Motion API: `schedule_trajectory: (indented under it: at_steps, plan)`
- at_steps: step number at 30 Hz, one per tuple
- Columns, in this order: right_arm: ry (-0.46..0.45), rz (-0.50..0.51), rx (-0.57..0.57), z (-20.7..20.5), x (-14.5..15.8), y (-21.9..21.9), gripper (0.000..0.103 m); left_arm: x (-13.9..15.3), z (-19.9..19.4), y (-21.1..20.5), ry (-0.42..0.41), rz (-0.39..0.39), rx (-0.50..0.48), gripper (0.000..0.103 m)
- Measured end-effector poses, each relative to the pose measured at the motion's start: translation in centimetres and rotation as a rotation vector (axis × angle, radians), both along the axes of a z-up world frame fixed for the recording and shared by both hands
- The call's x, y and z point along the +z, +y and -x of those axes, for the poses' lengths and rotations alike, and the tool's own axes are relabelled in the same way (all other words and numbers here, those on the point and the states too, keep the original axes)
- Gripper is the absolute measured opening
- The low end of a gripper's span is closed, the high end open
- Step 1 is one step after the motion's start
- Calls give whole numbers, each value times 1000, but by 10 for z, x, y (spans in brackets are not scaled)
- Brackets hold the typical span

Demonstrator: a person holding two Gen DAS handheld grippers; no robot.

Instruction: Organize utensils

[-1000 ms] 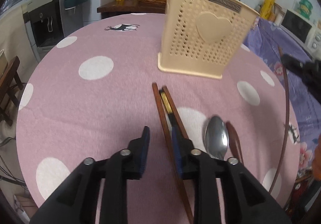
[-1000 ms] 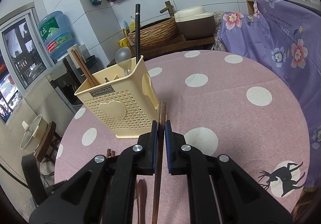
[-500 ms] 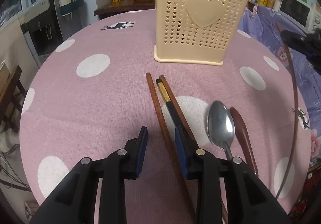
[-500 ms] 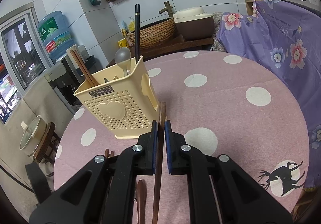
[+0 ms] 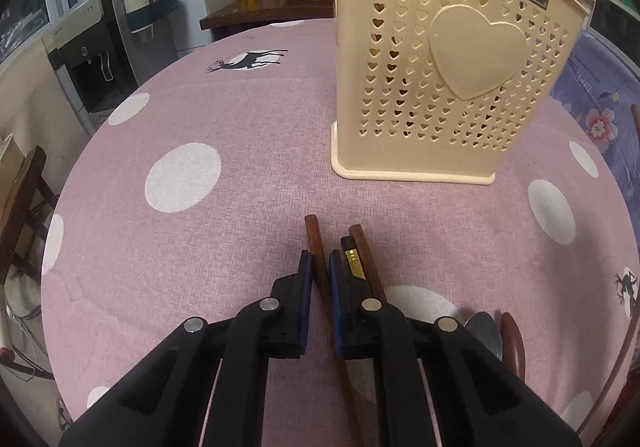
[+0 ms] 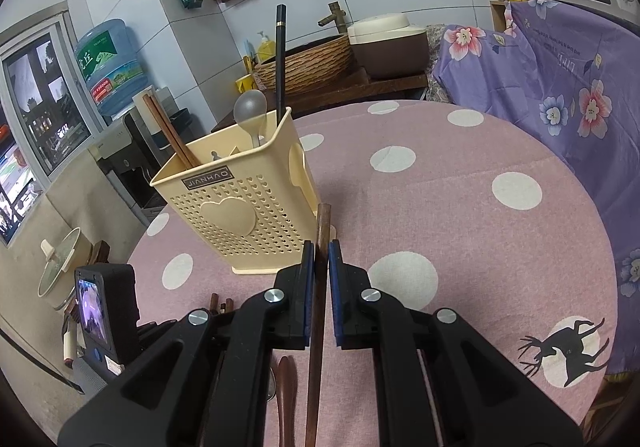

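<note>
My left gripper (image 5: 318,259) points down at the pink dotted table, its jaws closing onto a brown wooden chopstick (image 5: 313,233) whose tip sticks out past the pads. Right beside it lie a black chopstick with a gold band (image 5: 352,259) and another brown chopstick (image 5: 362,247); a metal spoon (image 5: 484,331) and a wooden spoon (image 5: 512,343) rest further right. The cream perforated holder (image 5: 440,87) stands upright behind them. My right gripper (image 6: 319,251) is shut on a second brown chopstick (image 6: 324,223), raised near the holder (image 6: 240,215), which contains a black chopstick (image 6: 280,59), a spoon (image 6: 250,109) and brown chopsticks (image 6: 168,135).
The round table (image 6: 460,215) drops off on all sides. A purple floral cover (image 6: 560,67) lies to the right, a water dispenser (image 5: 100,59) to the left, and a side table with a wicker basket (image 6: 308,63) behind.
My left gripper slid forward along the table toward the holder and its jaws came together around the leftmost brown chopstick. The right gripper held still with its chopstick.
</note>
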State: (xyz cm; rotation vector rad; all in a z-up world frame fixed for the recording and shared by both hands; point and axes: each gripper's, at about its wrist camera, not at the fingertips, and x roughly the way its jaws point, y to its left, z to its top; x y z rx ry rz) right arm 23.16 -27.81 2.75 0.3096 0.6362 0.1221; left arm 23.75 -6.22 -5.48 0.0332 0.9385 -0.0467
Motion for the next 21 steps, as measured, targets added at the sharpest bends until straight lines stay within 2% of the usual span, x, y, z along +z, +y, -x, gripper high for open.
schedule_trajectory:
  at_steps: [7, 11, 17, 21]
  plan:
    - [-9, -4, 3, 2, 0, -1, 8, 1, -2, 5, -2, 60, 25, 8]
    - [-21, -26, 13, 6, 3, -3, 8, 15, 7, 13, -44, 121, 25, 8]
    - [-65, -104, 64, 20, 18, -13, 8, 69, 41, 35, -189, 235, 0, 8]
    - [-124, -119, 95, 36, 37, -20, 8, 110, 66, 50, -301, 283, -23, 8]
